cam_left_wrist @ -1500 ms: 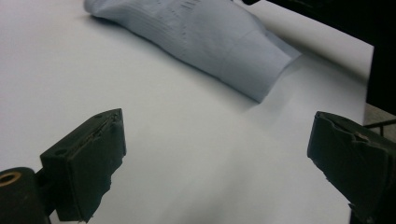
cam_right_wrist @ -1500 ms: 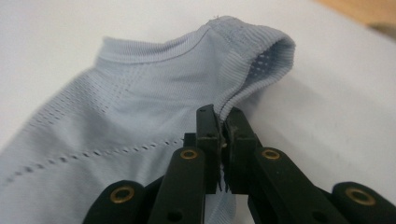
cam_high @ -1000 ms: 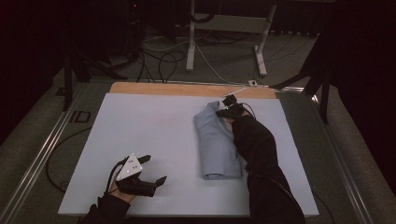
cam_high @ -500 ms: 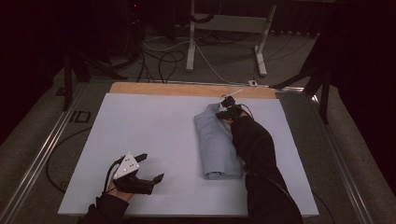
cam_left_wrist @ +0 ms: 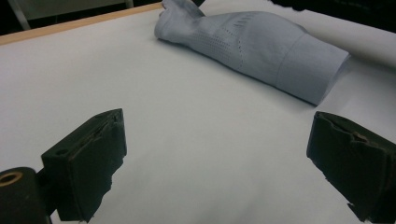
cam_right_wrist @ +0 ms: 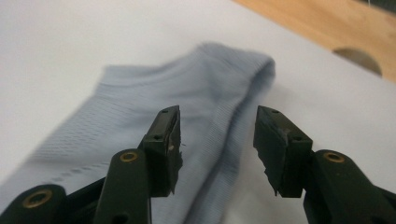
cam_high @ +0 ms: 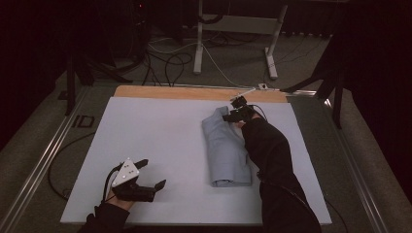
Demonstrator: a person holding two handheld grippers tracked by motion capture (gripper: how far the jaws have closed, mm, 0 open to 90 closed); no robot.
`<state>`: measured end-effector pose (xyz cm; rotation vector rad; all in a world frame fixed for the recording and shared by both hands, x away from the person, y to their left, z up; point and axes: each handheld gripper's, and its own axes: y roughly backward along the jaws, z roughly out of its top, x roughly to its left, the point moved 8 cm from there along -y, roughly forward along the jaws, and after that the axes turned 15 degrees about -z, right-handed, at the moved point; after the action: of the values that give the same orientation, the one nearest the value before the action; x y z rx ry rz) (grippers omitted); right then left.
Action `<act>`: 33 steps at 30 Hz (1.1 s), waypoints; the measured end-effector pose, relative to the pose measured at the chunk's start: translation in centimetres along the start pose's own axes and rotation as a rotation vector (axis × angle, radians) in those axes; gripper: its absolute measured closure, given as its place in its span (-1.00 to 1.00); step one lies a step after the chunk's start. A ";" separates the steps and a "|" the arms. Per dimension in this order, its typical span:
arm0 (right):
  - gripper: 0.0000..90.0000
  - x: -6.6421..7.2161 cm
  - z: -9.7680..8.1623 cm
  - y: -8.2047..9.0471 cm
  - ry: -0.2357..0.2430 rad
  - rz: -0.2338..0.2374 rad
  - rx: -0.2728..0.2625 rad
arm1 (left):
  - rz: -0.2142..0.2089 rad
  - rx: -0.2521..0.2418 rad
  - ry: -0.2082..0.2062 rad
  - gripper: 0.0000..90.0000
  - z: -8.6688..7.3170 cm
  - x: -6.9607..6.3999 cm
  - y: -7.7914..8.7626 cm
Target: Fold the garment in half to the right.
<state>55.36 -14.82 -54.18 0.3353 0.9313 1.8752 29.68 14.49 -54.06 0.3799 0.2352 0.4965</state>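
Softly folded, the ribbed pale-blue garment (cam_high: 226, 150) lies on smooth white board (cam_high: 160, 136).

A: What is lying ahead of the right gripper (cam_right_wrist: 217, 149)?

B: A pale blue folded garment (cam_right_wrist: 140, 116) is lying on the white board (cam_right_wrist: 70, 37), its ribbed fold running up between the jaws toward the far edge.

A: Are the jaws pressing on it?

B: No. They have just been opening and are standing apart over the cloth, with a gap on either side of the fold.

A: And beyond?

B: The wooden table (cam_right_wrist: 322, 28) is showing past the board's far edge, with a rounded notch (cam_right_wrist: 357, 58) in it.
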 end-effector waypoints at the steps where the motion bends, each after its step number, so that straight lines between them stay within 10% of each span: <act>1: 0.17 0.1 0.2 0.3 0.002 0.001 -0.005 | 0.004 0.000 0.003 -0.87 -0.2 0.0 0.2; 8: 0.99 0.4 0.6 -0.4 -0.014 -0.016 -0.009 | 0.033 -0.006 0.001 -0.87 -0.8 0.3 0.6; 19: 1.00 1.0 -0.6 -4.0 -0.026 -0.026 0.077 | 0.040 -0.011 -0.007 -0.87 -0.8 0.4 0.7; 33: 1.00 1.5 0.1 -1.9 0.027 -0.032 0.037 | 0.048 -0.018 -0.004 -0.87 -0.6 0.5 0.9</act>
<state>55.94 -13.08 -55.75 0.3162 0.9857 1.8392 29.57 15.69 -54.28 0.3692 0.2175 0.5443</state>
